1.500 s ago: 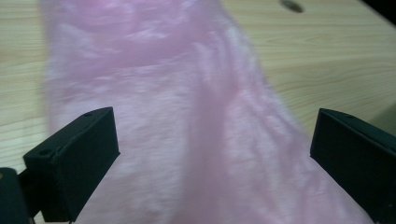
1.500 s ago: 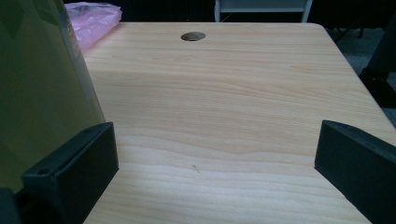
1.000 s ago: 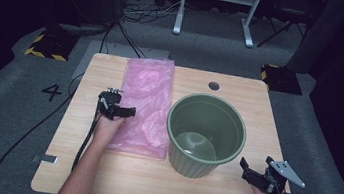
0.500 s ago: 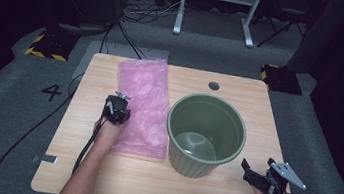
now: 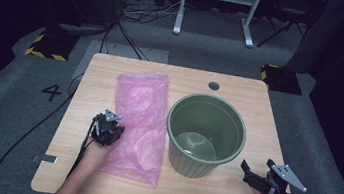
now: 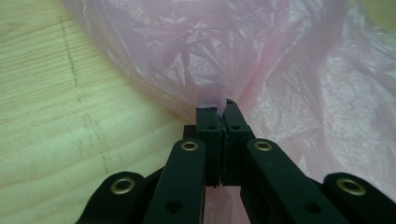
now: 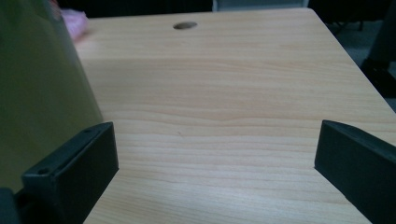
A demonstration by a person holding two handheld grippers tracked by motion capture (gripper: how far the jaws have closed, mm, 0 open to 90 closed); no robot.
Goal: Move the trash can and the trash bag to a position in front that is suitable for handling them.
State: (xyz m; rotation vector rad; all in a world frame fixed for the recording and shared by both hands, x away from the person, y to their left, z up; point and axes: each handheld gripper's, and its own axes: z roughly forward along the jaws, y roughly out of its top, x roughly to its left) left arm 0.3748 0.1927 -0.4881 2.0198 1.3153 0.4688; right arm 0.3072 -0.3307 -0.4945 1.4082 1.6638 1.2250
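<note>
My left tool (image 5: 109,130) pinches the pink bag's (image 5: 140,118) left edge, jaws just closed on the film. The bag lies left of the pot (image 5: 205,134), long axis running away from me. My right tool (image 5: 256,177) rests open right of the pot.

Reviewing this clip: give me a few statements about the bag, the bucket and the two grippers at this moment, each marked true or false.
1. The left gripper is shut on the pink plastic bag. True; its jaws have just closed and pinch a fold of the film.
2. The right gripper holds the rim of the green bucket. False; it rests open on the table, beside the bucket.
3. The bucket stands upright. True.
4. The bag is already inside the bucket. False; it lies on the table, left of the bucket in the high view.
5. The bucket lies between the two grippers in the high view. True.
</note>
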